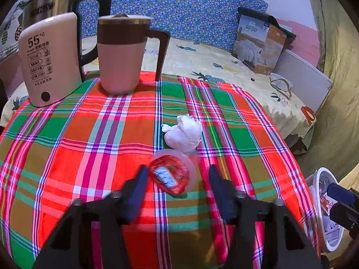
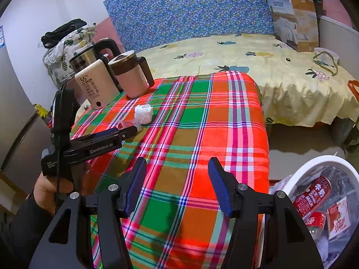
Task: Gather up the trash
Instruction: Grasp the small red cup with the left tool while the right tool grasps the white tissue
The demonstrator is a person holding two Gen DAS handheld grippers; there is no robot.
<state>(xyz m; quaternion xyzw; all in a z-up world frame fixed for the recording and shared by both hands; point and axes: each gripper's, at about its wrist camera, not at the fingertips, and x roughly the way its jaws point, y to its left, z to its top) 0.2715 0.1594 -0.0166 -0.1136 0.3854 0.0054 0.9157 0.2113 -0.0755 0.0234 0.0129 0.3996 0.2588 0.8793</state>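
**My left tongs close in on a wrapper; the bin waits to the right**

Reading from left to right: at the far left corner of the counter (image 1: 67, 134), under its plaid cloth, stand a steel kettle (image 1: 51, 2), a cream box marked 55°C (image 1: 49, 60) and a pink lidded mug (image 1: 122, 53); none of these is trash.

Near the middle lies a clear wrapper with red print (image 1: 171, 176), a pale blue piece inside it; its long axis runs slantwise, from upper left to lower right in my left wrist view; just beyond it, touching or nearly so, sits a crumpled white tissue (image 1: 182, 133).

My left tongs (image 1: 178, 171) are half open and hold nothing; the wrapper lies between the two fingers, close against the left one, clear of the right one; the pads do not press it yet. I judge this hand plainly the nearer, and a straight closing squeeze should catch the wrapper across its narrow side.

My right tongs (image 2: 177, 164) hang wide open and empty over the near part of the counter, well apart from both scraps.

At the far right, beside and below the counter's edge, the white trash bin (image 2: 298, 172) already holds red packets.
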